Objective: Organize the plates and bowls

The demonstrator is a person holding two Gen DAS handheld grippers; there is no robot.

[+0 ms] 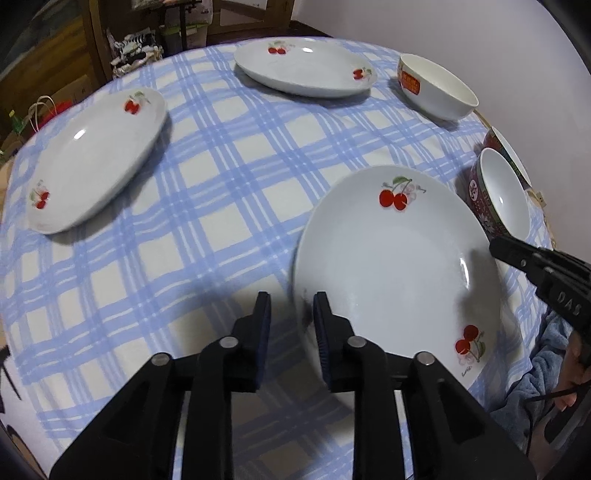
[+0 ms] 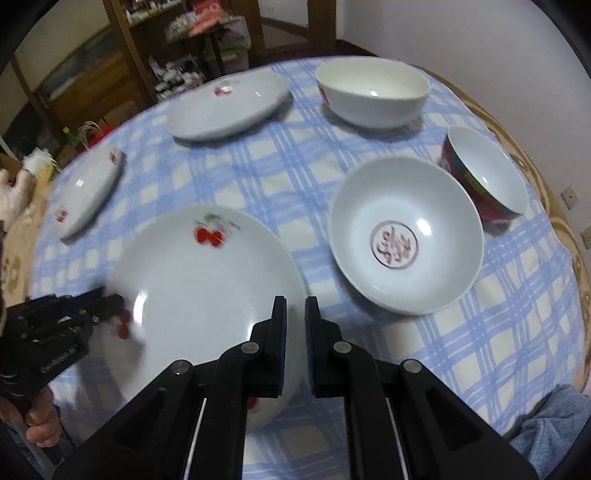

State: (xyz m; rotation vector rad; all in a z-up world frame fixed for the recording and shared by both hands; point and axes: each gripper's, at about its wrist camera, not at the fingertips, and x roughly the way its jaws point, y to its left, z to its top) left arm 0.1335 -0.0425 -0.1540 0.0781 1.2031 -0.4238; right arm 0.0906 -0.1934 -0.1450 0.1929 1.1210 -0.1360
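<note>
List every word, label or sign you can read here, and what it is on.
"DAS": raised letters on the right tool.
Red label on the white bowl: too small to read.
Pink round character inside the nearest bowl: blurred.
Small script on the nearest plate: unreadable.

A round table [image 1: 207, 206] was covered by a blue-and-white checked cloth [image 2: 498, 362]. A plain pale wall [image 1: 461, 33] was seen on the far right. A dark wooden cabinet [image 2: 122, 48] with cluttered shelves was placed at the far left, and dark floor [image 2: 354, 48] was glimpsed beside it. Two wall sockets [image 2: 570, 195] were noted low on the right wall. A patterned beige edge [image 2: 554, 210] showed beyond the cloth. Light was reflected as small highlights; its source could not be told.
</note>
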